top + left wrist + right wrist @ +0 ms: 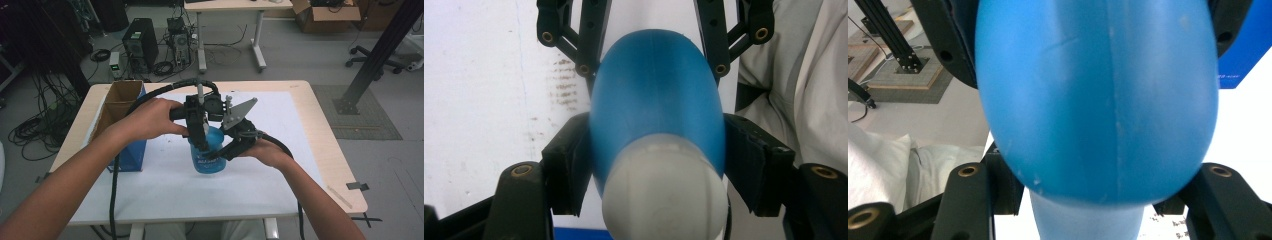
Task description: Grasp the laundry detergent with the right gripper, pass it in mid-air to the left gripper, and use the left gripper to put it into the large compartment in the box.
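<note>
Left tongs [202,145] and right tongs [217,154] both clamped, hands close together.

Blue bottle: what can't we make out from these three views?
- Blue bottle label text: high view, too small and blurred to read.
- Its upper part: high view, hidden behind the left gripper.
- Its base: right gripper view, cut off by the top edge.
- Cardboard box contents: high view, hidden by its walls.

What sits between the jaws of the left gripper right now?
The blue bottle, its pale cap end toward the camera, sits between the left gripper's jaws, pads against its sides, in the left gripper view.
</note>
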The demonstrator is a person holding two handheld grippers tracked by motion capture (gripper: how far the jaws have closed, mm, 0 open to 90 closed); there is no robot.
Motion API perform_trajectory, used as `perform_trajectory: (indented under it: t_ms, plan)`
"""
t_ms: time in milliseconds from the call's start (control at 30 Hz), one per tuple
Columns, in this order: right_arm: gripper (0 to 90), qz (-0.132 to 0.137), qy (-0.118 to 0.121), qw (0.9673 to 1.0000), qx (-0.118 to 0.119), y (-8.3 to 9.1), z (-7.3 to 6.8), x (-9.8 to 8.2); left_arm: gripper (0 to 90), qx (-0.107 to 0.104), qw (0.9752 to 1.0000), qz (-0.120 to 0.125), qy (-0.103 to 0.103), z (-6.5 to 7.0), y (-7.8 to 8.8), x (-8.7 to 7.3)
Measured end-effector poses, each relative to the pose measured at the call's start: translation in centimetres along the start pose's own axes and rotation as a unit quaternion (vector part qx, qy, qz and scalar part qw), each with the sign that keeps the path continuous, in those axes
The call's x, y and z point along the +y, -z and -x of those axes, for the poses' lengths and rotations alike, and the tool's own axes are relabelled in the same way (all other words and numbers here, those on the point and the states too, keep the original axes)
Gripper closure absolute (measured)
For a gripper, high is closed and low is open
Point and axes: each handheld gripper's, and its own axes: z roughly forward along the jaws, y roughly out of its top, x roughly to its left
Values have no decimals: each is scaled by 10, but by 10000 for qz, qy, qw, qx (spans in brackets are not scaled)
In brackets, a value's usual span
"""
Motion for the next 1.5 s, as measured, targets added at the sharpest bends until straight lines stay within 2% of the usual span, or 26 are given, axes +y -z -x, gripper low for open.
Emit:
perform_trajectory:
  t_ms: [133, 767, 1067, 1100, 1200, 1300, 1500]
  plan:
    - [433, 25, -9, 10000, 4, -1, 0, -1, 370, 52, 10000, 10, -9, 0, 0, 0]
    - [435, 24, 64, 10000, -5, -1, 0, 1, 382, 157, 9998, -97, 69, 3, 2, 1]
    - [419, 138, 103, 9998, 31, 3, -1, 7, 382, 231, 9995, -177, 140, 6, 13, 5]
    - [273, 100, -10, 9999, -26, 2, 0, 7, 382, 250, 9994, -210, 150, 6, 14, 5]
    - [202, 70, -177, 9998, -111, 4, 2, 5, 382, 362, 9986, -276, 266, 4, 18, 4]
    - [125, 275, -427, 9986, -156, 12, 5, -1, 382, 434, 9978, -349, 360, 1, 22, 2]
    - [78, 186, -624, 9972, -373, 28, 8, -8, 381, 508, 9960, -472, 567, -4, 29, -4]
